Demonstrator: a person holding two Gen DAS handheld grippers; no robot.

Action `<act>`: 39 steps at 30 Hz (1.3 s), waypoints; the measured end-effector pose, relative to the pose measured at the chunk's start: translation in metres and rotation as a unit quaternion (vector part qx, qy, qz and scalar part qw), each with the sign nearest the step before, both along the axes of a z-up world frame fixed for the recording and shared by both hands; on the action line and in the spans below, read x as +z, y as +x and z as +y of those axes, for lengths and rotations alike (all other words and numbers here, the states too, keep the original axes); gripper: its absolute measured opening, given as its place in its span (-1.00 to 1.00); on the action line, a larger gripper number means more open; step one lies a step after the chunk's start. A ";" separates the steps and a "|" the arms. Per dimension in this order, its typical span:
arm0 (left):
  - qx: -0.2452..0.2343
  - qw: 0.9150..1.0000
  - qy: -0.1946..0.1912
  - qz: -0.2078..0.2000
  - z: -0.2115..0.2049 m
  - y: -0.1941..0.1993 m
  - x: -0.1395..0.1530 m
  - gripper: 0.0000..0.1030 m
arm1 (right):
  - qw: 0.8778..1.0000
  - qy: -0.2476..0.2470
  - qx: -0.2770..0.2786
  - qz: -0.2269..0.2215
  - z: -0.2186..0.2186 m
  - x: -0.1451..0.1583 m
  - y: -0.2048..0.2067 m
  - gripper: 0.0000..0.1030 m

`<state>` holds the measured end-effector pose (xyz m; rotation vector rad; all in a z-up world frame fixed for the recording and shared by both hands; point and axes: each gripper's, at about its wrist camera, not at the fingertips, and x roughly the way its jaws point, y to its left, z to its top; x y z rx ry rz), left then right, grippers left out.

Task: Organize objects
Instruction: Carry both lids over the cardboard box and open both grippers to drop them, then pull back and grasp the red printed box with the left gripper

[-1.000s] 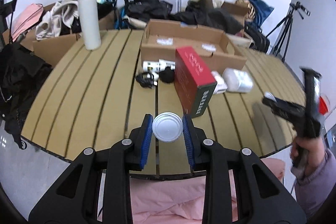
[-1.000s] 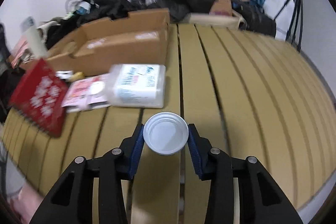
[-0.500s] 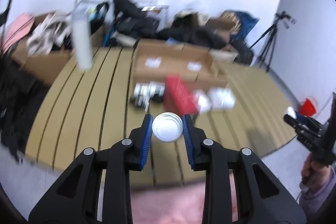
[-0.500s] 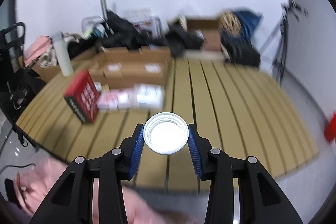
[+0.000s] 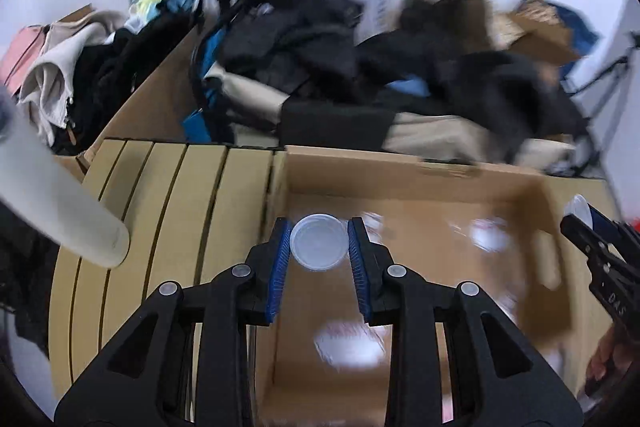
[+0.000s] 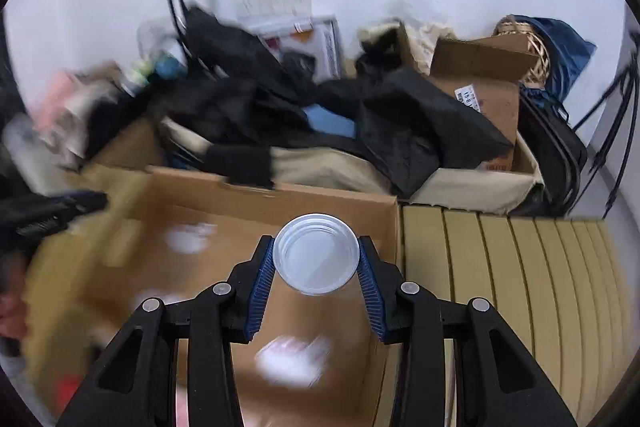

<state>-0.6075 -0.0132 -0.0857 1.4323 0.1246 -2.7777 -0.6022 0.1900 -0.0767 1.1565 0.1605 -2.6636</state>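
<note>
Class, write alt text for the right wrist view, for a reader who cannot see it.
The right gripper holds a round white lid between its blue-padded fingers above an open cardboard box on a slatted wooden table. Dark clothes and bags are piled behind; much of the picture is blurred.

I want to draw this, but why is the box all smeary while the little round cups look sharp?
Left wrist view: the cardboard box and clutter behind smear with motion blur, while the cup in the left hand-held gripper stays crisp. Right wrist view: same; its cup is sharp, the box floor blurred. Both views bend the table slats.
</note>
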 end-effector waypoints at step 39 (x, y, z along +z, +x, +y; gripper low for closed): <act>-0.045 0.992 0.040 0.113 -0.062 0.439 0.082 1.00 | 0.997 -0.068 0.038 -0.011 0.070 0.078 0.351 0.60</act>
